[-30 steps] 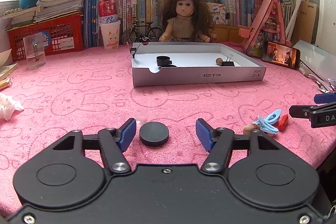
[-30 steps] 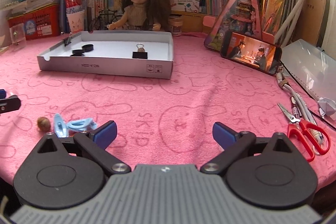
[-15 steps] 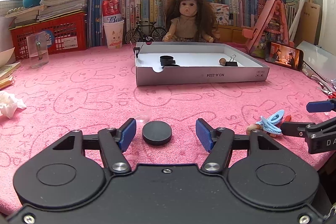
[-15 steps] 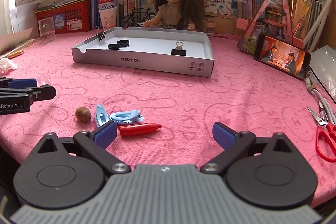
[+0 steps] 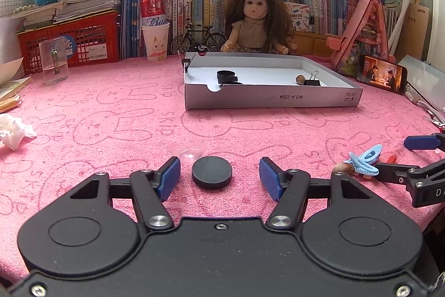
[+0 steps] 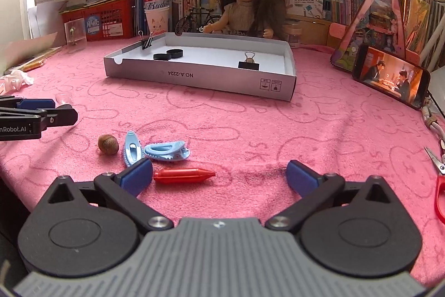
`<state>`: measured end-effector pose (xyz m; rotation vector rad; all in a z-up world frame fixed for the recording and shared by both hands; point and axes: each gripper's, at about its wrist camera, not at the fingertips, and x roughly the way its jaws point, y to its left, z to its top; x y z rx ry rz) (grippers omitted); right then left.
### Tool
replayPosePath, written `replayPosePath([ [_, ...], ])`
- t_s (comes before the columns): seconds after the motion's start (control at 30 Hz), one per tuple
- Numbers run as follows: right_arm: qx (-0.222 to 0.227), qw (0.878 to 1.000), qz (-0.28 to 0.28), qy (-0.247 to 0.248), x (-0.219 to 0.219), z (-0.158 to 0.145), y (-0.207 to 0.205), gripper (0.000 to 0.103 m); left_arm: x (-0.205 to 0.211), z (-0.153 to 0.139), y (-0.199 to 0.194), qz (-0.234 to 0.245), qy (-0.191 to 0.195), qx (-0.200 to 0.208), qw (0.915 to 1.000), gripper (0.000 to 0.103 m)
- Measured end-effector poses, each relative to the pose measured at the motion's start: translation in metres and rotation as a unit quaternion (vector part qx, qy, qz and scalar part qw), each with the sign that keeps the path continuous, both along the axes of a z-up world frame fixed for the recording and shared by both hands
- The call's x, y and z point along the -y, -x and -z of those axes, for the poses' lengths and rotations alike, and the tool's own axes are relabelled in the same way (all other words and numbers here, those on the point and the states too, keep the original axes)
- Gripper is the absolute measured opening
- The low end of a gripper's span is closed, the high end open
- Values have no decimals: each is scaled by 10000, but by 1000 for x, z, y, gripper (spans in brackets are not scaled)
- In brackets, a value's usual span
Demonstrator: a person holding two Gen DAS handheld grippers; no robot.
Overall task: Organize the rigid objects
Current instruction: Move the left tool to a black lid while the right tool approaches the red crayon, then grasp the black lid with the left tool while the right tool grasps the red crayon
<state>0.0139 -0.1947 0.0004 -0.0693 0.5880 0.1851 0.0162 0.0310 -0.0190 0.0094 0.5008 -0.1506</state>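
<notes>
My left gripper [image 5: 219,178] is open, its blue pads on either side of a black round disc [image 5: 212,172] lying on the pink cloth. My right gripper [image 6: 219,176] is open; a red pointed piece [image 6: 183,174] lies just inside its left finger. Two blue hair clips [image 6: 164,151] and a brown nut [image 6: 108,144] lie just beyond. The white cardboard tray [image 5: 272,99] holds black rings [image 5: 226,76], a nut [image 5: 299,79] and a binder clip [image 5: 313,80]. The tray also shows in the right wrist view [image 6: 200,75].
A small clear cap [image 5: 192,151] lies beside the disc. A doll [image 5: 257,21], books, a red basket [image 5: 75,42], a cup [image 5: 155,42] and a clear jar [image 5: 54,60] line the back. A phone [image 6: 389,75] and red scissors [image 6: 439,185] are at the right. Crumpled tissue [image 5: 14,130] lies left.
My right gripper has swung left and closer to the clips, nut and red piece, which now lies inside its jaws. My left gripper has barely moved around the disc.
</notes>
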Motion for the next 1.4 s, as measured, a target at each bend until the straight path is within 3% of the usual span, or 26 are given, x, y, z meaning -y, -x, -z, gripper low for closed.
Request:
replayPosePath([
  [0.2,-114,9999,126,20,-3,-4,0,102,-1,0,0,-23,-13,15,10000,61],
  [0.53,39,9996,261,-74,-10,-8,18,76,-3,1,-2,-113,-35,20,9999,61],
  [0.77,99,9999,-23,-21,-16,-10,21,61,0,2,-1,-75,-140,47,9999,61],
  [0.83,118,9999,-109,13,-17,-11,22,51,0,2,-2,-65,-159,49,9998,61],
  [1.0,195,9996,-191,67,-21,-13,23,50,0,2,-2,-53,-163,47,9998,61],
  [1.1,251,9995,-170,59,-21,-16,22,49,1,2,-2,-45,-180,73,9998,53],
  [1.23,330,9994,-126,45,-19,-20,20,49,1,2,-5,-83,-163,83,9998,30],
  [1.4,429,9990,-49,69,-18,-24,15,49,0,-2,-7,-92,-38,34,9999,30],
])
